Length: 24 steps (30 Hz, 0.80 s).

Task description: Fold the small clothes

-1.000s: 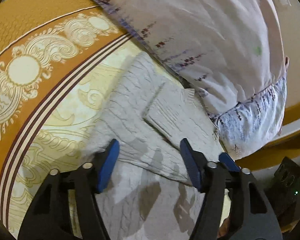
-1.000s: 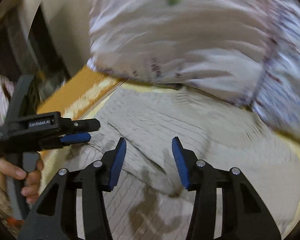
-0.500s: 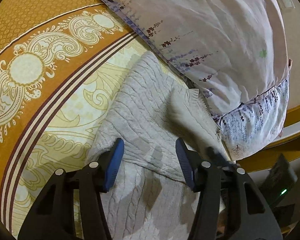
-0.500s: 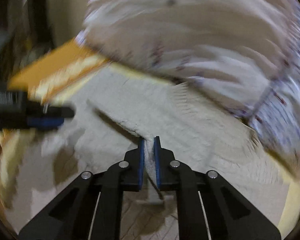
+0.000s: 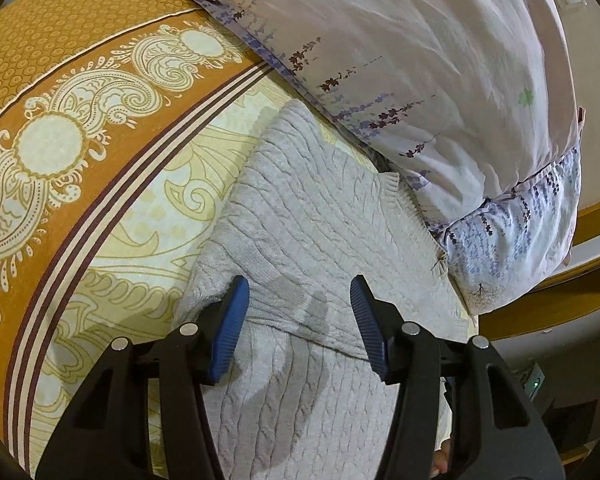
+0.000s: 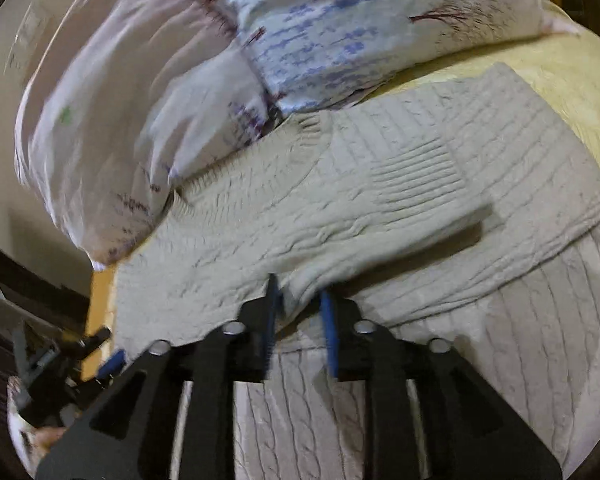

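Right gripper (image 6: pixel 298 308) jaws opening, a sweater (image 6: pixel 380 208) fold lying between them, pads not pressing. Left gripper (image 5: pixel 298 312) hovering over sweater, jaws apart, empty. Sweater lying on bedspread (image 5: pixel 100 128), touching pillow (image 5: pixel 420 80) beyond.

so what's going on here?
A person with a gripper in each hand is folding a grey knit sweater on a patterned bedspread, next to a floral pillow. The right gripper has a sleeve folded across the body; its jaws are opening, with a fold of knit between them. The left gripper hovers open over the sweater, gripping nothing.
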Tool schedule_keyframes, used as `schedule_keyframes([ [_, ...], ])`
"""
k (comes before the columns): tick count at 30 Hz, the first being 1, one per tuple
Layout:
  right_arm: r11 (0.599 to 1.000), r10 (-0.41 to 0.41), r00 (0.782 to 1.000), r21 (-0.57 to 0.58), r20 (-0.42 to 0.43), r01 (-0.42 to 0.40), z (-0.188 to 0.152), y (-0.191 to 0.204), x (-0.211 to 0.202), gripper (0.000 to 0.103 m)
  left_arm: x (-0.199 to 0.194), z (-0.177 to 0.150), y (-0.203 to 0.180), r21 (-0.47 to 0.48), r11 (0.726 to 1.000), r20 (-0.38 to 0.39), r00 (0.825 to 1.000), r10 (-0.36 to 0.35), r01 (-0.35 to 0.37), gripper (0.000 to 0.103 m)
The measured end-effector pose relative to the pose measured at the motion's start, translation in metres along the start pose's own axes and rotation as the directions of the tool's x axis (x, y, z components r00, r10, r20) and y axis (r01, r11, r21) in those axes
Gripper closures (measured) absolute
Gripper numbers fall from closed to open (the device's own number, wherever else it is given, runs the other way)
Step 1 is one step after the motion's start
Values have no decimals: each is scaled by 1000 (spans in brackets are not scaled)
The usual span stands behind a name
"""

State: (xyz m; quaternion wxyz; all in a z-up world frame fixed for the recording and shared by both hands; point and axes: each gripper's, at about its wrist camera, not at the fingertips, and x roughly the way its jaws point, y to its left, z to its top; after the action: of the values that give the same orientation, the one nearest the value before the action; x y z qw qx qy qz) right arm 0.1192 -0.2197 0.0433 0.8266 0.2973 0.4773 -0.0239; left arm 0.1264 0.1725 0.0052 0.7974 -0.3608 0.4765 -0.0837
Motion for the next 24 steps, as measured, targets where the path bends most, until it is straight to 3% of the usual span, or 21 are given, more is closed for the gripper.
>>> schedule_keyframes([
  [4, 990, 14, 1000, 139, 18, -16, 10, -22, -1, 73, 0, 0, 1, -1, 1000, 1, 1000, -6, 6, 48],
  [6, 984, 5, 999, 179, 32, -11, 14, -33, -2, 80, -1, 0, 2, -9, 1000, 0, 1000, -14, 14, 48],
  [8, 986, -43, 999, 164, 17, 40, 21, -35, 2, 92, -1, 0, 2, -12, 1000, -1, 1000, -17, 17, 48],
  [14, 999, -36, 991, 24, 128, 33, 35, -19, -31, 96, -1, -1, 3, -4, 1000, -2, 1000, -16, 16, 48],
  [19, 988, -140, 990, 65, 11, 139, 25, -44, -6, 95, 0, -2, 1, 6, 1000, 1, 1000, -7, 7, 48],
  [21, 989, -141, 990, 38, 20, 140, 24, -42, -7, 92, 1, -2, -2, 24, 1000, -1, 1000, 0, 0, 48],
  [24, 991, -131, 991, -12, 30, 132, 28, -39, -25, 58, -4, -5, -6, 55, 998, -13, 1000, 6, -6, 47],
])
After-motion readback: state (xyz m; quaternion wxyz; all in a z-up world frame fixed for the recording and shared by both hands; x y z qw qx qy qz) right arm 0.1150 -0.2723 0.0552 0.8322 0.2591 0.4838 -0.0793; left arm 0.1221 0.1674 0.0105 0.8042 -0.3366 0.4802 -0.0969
